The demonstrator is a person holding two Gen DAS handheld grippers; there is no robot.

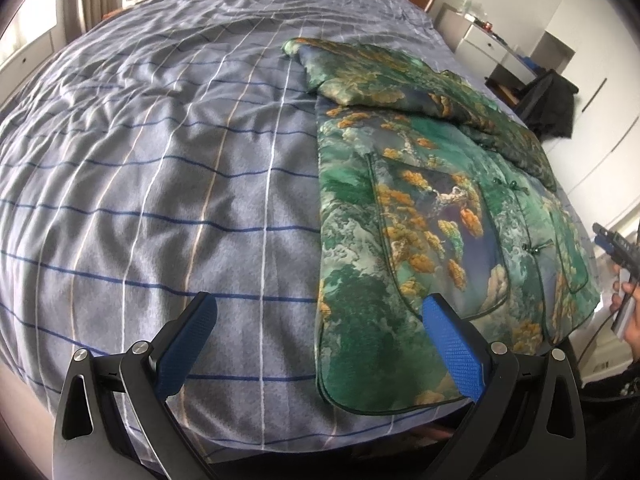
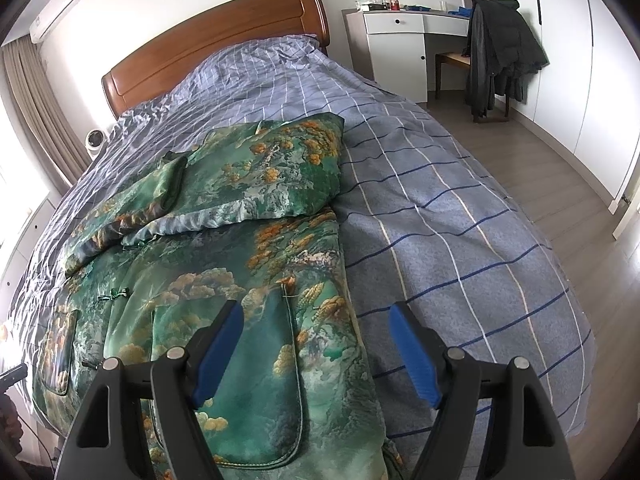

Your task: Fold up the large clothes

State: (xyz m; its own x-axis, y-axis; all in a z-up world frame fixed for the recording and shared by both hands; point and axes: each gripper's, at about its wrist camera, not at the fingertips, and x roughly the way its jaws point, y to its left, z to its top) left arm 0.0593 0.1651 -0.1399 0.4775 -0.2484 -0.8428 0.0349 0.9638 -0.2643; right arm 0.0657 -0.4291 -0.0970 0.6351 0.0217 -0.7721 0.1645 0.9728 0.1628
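We are looking down at the jacket (image 2: 224,264), which is lying on the bed (image 2: 460,216) with its long side running from the near edge toward the headboard (image 2: 216,40), both sleeves already folded across its top. Our right gripper (image 2: 316,356) is hanging over its right bottom corner with the jaws wide apart and nothing in them. Our left gripper (image 1: 320,344) is hanging over its left bottom corner, also wide apart and empty. Both are about equally near the bottom edge. We are seeing no words or labels we can read.
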